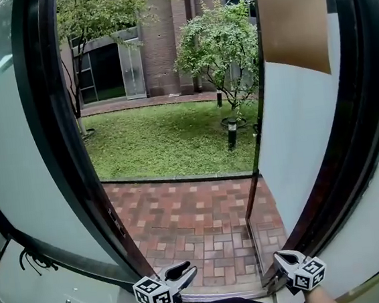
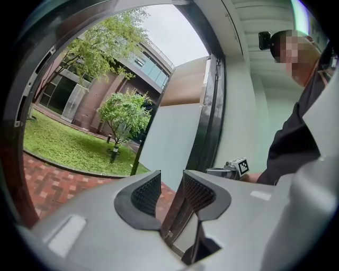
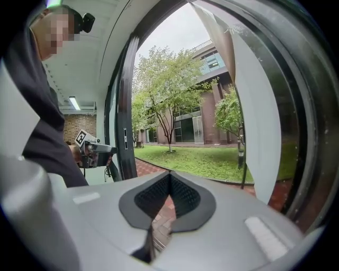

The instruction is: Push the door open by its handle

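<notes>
The door [image 1: 302, 135], a frosted white panel in a dark frame, stands swung outward on the right of the doorway; I see no handle on it. My left gripper [image 1: 183, 273] hovers low at the threshold near the left door frame [image 1: 54, 148], jaws a little apart and holding nothing. My right gripper [image 1: 282, 258] is low beside the door's inner edge, jaws together and empty. In the left gripper view the left gripper [image 2: 172, 184] faces the door [image 2: 175, 137]. The right gripper [image 3: 169, 178] looks out past the door [image 3: 259, 132] in its own view.
Outside lie red brick paving [image 1: 197, 220], a lawn [image 1: 168, 139], small trees [image 1: 221, 40], a bollard lamp [image 1: 231, 133] and a brick building. A white unit with a black cable [image 1: 36, 261] sits at the lower left inside. A metal threshold strip [image 1: 221, 293] crosses the doorway.
</notes>
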